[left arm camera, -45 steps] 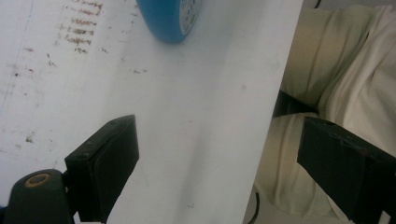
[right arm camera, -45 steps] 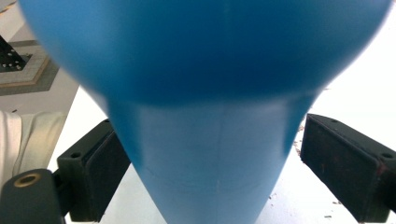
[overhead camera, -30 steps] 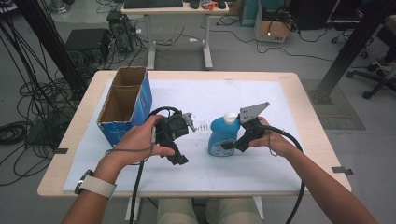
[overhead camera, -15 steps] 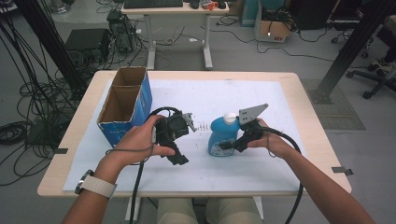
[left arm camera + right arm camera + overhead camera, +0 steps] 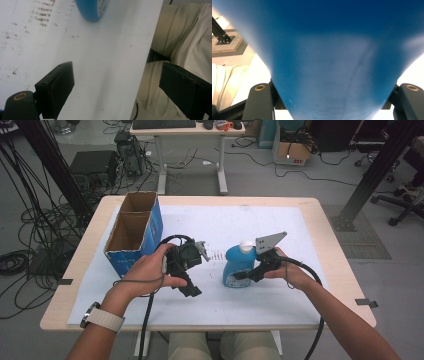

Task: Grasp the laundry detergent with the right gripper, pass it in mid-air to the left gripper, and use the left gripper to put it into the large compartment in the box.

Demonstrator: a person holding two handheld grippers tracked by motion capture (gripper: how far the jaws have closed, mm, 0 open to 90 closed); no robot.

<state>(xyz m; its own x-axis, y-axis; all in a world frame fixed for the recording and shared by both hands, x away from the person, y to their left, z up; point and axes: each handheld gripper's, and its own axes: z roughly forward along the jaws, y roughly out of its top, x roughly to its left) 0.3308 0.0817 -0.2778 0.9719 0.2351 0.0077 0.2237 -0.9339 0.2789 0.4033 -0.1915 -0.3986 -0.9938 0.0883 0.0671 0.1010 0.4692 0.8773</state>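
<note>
Over on the right half of the white mat (image 5: 300,290), the blue bottle (image 5: 239,266) is standing upright with its white cap (image 5: 246,246) on top, pretty much in the middle of the table (image 5: 330,220) front to back. The right gripper (image 5: 246,275) is pushed in against the bottle's lower right side, and its jaws have just been closing with the bottle between them. From the right gripper view the blue body (image 5: 332,62) fills the whole gap, running edge to edge between the two jaws, so it looks like they're clamped on it, though it's so close and blurry I can't swear both pads are pressing hard. The grey three-cornered plate (image 5: 270,241) sticks up right beside the cap. The left gripper (image 5: 192,287) hangs over the mat just left of the bottle, not touching it, tilted down toward the person's side of the table. Its jaws are spread wide with nothing between them: in the left gripper view you just get bare mat, the table edge and the person's light trousers (image 5: 185,37) between them, with the bottom of the bottle (image 5: 91,10) farther off. An open cardboard box (image 5: 132,232) with blue sides sits at the left edge of the mat, near the left hand (image 5: 150,272).
</note>
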